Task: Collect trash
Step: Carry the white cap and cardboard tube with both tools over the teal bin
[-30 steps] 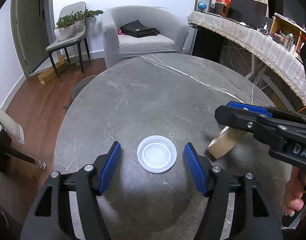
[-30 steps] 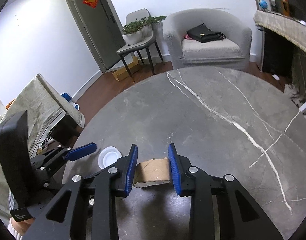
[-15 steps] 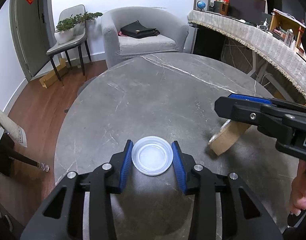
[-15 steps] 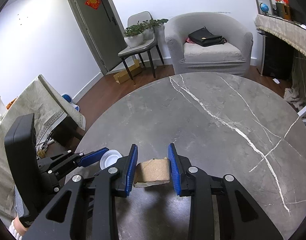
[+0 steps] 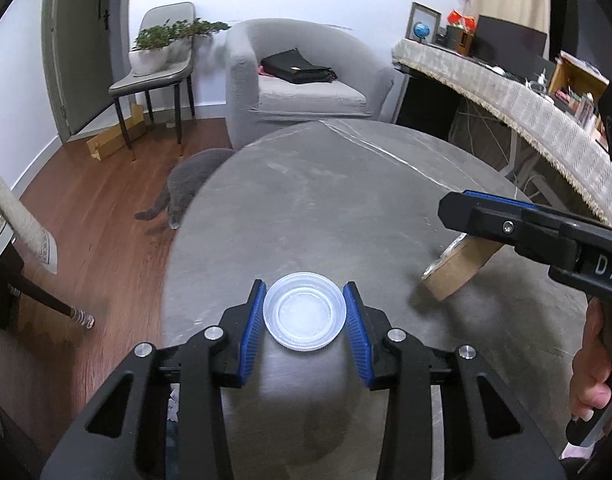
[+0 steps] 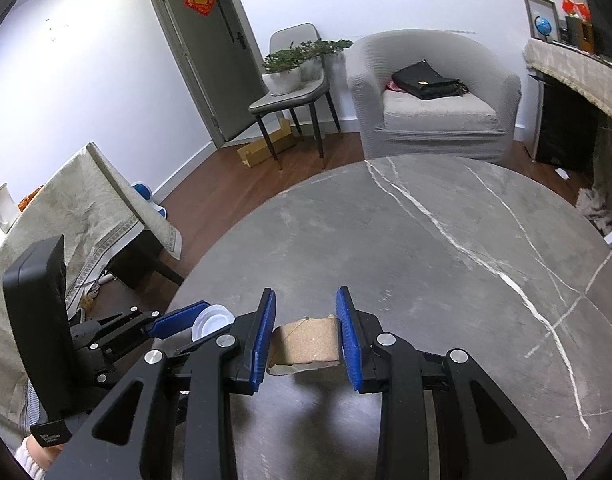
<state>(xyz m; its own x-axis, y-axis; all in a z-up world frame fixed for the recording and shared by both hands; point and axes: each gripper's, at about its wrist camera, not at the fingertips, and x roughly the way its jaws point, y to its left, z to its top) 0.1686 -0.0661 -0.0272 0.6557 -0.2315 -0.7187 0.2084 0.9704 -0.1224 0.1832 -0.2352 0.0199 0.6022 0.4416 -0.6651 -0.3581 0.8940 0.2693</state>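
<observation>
A clear round plastic lid [image 5: 305,311] sits between the blue pads of my left gripper [image 5: 305,316], which is shut on it just above the grey marble table [image 5: 326,200]. My right gripper [image 6: 306,330] is shut on a brown cardboard tape roll [image 6: 310,340], held over the table's near part. In the left wrist view the right gripper [image 5: 526,236] enters from the right with the tape roll [image 5: 458,268] hanging under it. In the right wrist view the left gripper [image 6: 174,320] and the lid [image 6: 210,320] show at the lower left.
A grey cat [image 5: 186,184] stands on the wood floor by the table's left edge. Behind are a grey armchair [image 6: 430,96] with a black bag [image 6: 426,80], a chair with a plant [image 6: 294,76], a cloth-covered table [image 6: 66,208] at left and a long desk [image 5: 506,92] at right.
My left gripper closed on the lid and has lifted it back toward the table's near left edge. The right gripper, still holding the tape roll, shifted slightly. A cat has come into view.
</observation>
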